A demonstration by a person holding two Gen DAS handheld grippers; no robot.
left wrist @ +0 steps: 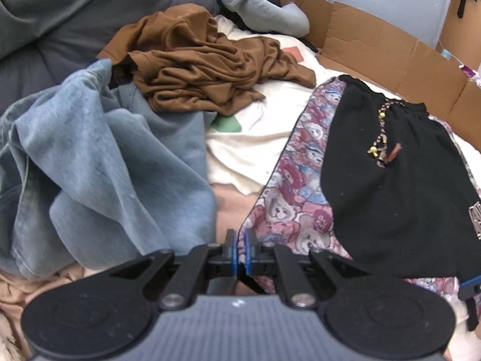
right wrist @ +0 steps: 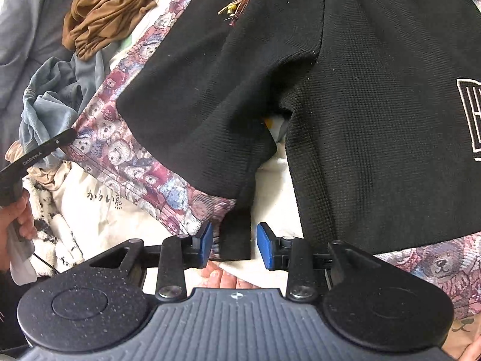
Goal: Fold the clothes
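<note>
Black shorts (left wrist: 375, 195) with teddy-bear print side panels (left wrist: 300, 180) and a braided drawstring (left wrist: 381, 138) lie spread on a cream sheet (left wrist: 255, 138). My left gripper (left wrist: 240, 252) is shut, pinching the bear-print edge at the shorts' left side. In the right wrist view the same shorts (right wrist: 360, 90) fill the frame. My right gripper (right wrist: 235, 245) stands open at the near leg hem. A black hem corner (right wrist: 237, 234) hangs between its blue pads (right wrist: 264, 246), which do not press on it. The left gripper (right wrist: 45, 150) shows at the left, its tip at the bear-print panel (right wrist: 126, 150).
A crumpled brown garment (left wrist: 204, 60) and a blue-grey garment (left wrist: 105, 165) lie heaped to the left. Cardboard (left wrist: 390, 48) lines the far right edge, and a grey stuffed thing (left wrist: 255, 6) lies at the back. A hand (right wrist: 18, 219) holds the left gripper's handle.
</note>
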